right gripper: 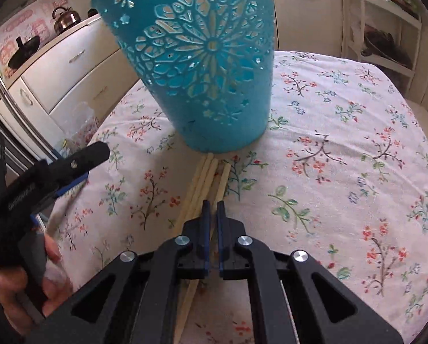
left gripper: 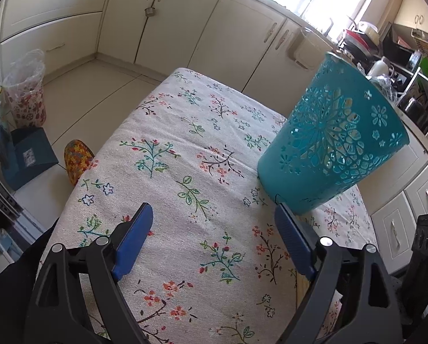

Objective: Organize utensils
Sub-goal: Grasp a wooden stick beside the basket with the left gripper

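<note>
A teal cut-out plastic holder stands on the floral tablecloth; it also shows in the left wrist view, to the right. Several wooden chopsticks lie on the cloth, their tips touching the holder's base. My right gripper is shut on one chopstick among them, just short of the holder. My left gripper is open and empty above the cloth, its right finger close to the holder's base. It shows at the left in the right wrist view.
Cream kitchen cabinets surround the table. A counter with dishes and appliances is at the right. A floral bin and a dark box stand on the floor to the left. A white shelf rack is behind the table.
</note>
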Tool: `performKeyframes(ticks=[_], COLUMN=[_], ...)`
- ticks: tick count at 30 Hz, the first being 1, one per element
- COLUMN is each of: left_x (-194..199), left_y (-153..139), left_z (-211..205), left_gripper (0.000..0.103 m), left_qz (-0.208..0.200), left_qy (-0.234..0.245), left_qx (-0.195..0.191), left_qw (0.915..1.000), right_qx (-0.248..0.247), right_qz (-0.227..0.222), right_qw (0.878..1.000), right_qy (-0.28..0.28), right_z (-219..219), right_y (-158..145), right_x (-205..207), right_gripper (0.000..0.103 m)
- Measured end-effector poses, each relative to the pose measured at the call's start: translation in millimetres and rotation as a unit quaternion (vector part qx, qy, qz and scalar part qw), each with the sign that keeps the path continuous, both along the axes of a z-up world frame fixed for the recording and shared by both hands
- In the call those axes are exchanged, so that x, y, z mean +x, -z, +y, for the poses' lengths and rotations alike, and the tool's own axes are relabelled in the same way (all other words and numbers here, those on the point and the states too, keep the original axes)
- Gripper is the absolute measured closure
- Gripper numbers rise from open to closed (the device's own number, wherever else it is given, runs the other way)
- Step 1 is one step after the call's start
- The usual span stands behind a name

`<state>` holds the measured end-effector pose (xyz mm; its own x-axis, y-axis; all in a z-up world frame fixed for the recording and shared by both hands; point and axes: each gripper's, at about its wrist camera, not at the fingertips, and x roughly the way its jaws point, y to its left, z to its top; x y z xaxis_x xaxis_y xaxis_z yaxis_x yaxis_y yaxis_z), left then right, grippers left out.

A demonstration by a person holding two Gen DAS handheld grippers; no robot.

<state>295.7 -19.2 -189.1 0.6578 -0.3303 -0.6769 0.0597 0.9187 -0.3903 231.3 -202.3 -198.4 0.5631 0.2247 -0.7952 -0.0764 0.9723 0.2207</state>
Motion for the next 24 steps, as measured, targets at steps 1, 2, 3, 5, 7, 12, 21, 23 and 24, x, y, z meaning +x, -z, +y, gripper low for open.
performKeyframes(ticks=[1,2,3,5,7,12,21,23,24], left_x=[3,4,3,-1,-5,-8,-11,-8,-6], left_y=[0,-1,-3,-5,-6,-1,3,0,-1], left_z=[-8,-14,-25,-46,-63,-92,-104,-107,-110], left_gripper=[0.02,0.02,0.02,0.02,0.02,0.021,0.036,0.046,0.053], left_qz=[0.008,0.013,0.015,0.016,0.012,0.015,0.027,0.029,0.029], left_qy=[0.024,0.042,0.064,0.096,0.108,0.133,0.136,0.143,0.151], left_qx=[0.01,0.019,0.043,0.081,0.12,0.174,0.221,0.221,0.218], left_qw=[0.9996,0.9989,0.9969,0.9919,0.9869,0.9756,0.9653,0.9643,0.9636], right_qx=[-0.008,-0.016,-0.018,-0.012,0.019,0.076,0.103,0.083,0.068], right_qz=[-0.001,-0.004,-0.006,-0.008,-0.015,-0.018,-0.013,-0.014,-0.015], right_qw=[1.0,1.0,1.0,1.0,0.999,0.996,0.993,0.995,0.997], right_qy=[0.002,0.005,0.01,0.021,0.035,0.049,0.051,0.046,0.04], right_z=[-4,-12,-19,-33,-49,-64,-74,-71,-66], right_y=[-1,-2,-2,-1,4,8,7,2,1], right_x=[-5,-13,-18,-28,-38,-43,-45,-47,-45], right_gripper=[0.098,0.098,0.098,0.098,0.098,0.096,0.096,0.096,0.096])
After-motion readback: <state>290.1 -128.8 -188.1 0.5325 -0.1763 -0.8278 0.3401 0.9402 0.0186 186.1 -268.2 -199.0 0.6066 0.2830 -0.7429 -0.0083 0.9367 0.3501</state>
